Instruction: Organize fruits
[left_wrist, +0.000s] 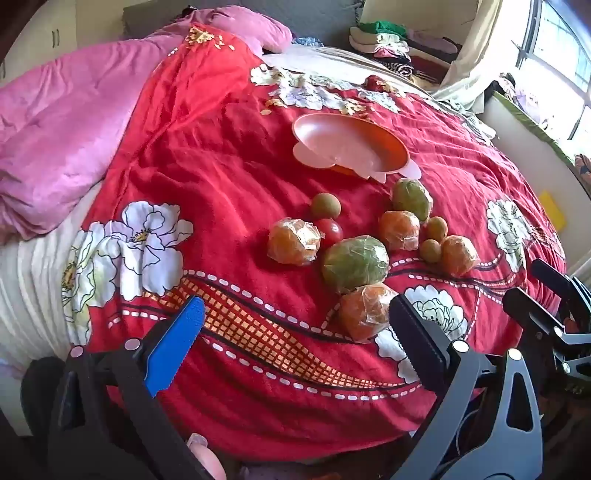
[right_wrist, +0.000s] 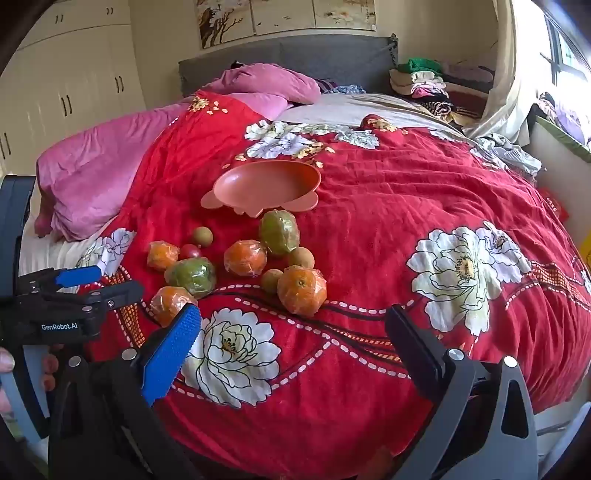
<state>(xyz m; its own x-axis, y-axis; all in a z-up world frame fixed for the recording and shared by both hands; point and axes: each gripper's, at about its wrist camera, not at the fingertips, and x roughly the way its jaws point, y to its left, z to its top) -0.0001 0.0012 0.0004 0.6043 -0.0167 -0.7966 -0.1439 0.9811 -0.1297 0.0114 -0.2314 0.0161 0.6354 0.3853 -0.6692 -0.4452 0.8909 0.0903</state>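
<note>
A heap of fruit lies on the red flowered blanket (left_wrist: 229, 177). It holds several plastic-wrapped oranges, the nearest one (left_wrist: 365, 312) (right_wrist: 171, 304) just beyond my left gripper's black finger. Two wrapped green fruits (left_wrist: 354, 264) (right_wrist: 191, 277), three small brown round fruits (left_wrist: 325, 206) (right_wrist: 202, 236) and a red tomato (left_wrist: 330, 230) (right_wrist: 190, 251) lie among them. Behind the heap sits an empty orange plate (left_wrist: 351, 147) (right_wrist: 266, 184). My left gripper (left_wrist: 295, 332) (right_wrist: 99, 284) hangs open in front of the heap. My right gripper (right_wrist: 295, 343) (left_wrist: 524, 280) is open too, to the right of the fruit, over a white flower.
A pink quilt (left_wrist: 62, 136) (right_wrist: 92, 173) is bunched at the left of the bed. Folded clothes (right_wrist: 421, 81) are stacked at the far right by the grey headboard (right_wrist: 295, 62). A window ledge (left_wrist: 528, 122) runs along the right. A person's fingers (right_wrist: 7, 365) hold the left gripper's handle.
</note>
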